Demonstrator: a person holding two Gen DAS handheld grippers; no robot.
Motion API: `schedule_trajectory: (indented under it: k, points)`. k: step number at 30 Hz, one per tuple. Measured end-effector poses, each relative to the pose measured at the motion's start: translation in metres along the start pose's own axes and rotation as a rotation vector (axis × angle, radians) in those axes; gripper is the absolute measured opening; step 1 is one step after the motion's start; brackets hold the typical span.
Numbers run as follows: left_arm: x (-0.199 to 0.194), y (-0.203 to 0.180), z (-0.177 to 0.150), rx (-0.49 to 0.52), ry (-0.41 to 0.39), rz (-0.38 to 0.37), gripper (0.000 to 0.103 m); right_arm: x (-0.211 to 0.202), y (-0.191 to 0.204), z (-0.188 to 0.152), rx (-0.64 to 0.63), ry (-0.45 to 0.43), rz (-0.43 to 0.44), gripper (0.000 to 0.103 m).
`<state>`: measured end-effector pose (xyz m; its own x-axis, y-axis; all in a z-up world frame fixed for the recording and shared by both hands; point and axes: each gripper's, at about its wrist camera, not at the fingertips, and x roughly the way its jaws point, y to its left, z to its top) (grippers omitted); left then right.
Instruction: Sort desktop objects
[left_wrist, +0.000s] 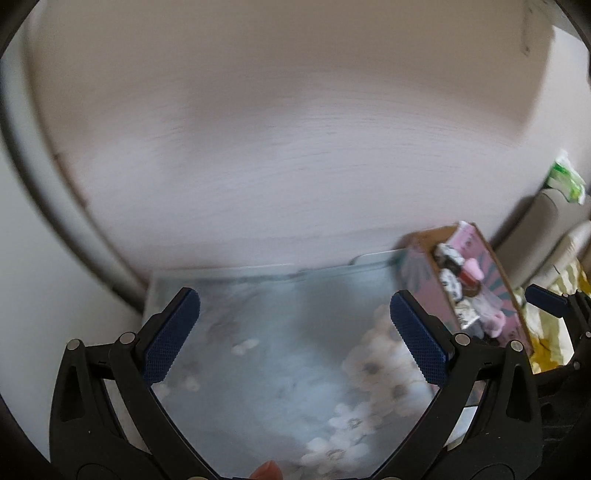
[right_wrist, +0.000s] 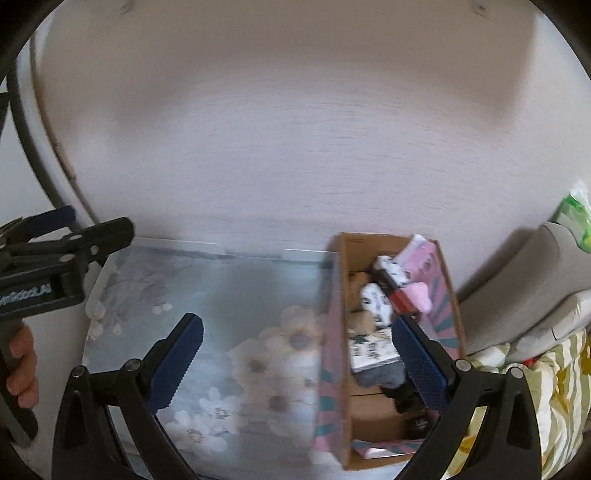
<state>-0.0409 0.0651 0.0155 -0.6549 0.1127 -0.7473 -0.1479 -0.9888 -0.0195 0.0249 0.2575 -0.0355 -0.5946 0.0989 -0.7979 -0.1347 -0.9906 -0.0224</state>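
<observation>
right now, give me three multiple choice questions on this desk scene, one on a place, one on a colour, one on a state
1. Where is the cardboard box relative to the floral mat?
A. at its right edge
B. at its left edge
C. off the desk

2. What colour are the pads on the right gripper fingers?
A. red
B. blue
C. yellow

3. What state is the left gripper in?
A. shut on a pen
B. shut, empty
C. open, empty

Answers:
1 A: the box sits along the mat's right edge.
2 B: both pads look dark blue.
3 C: its fingers are spread wide with only the mat below.
</observation>
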Motion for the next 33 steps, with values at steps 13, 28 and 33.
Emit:
schedule_trajectory:
  k: [13,28,33]
  points:
    - [-0.02,0.035,-0.045,-0.096,0.002,0.095,0.103,0.01,0.036,-0.015,-0.008,0.007,0.026,0.102]
    - [-0.014,0.034,-0.045,-0.091,0.013,0.097,0.103,0.008,0.033,-0.019,0.023,0.007,0.007,0.102]
    - [-0.009,0.03,-0.043,-0.083,0.026,0.089,0.103,0.011,0.029,-0.02,0.036,0.02,0.004,0.102]
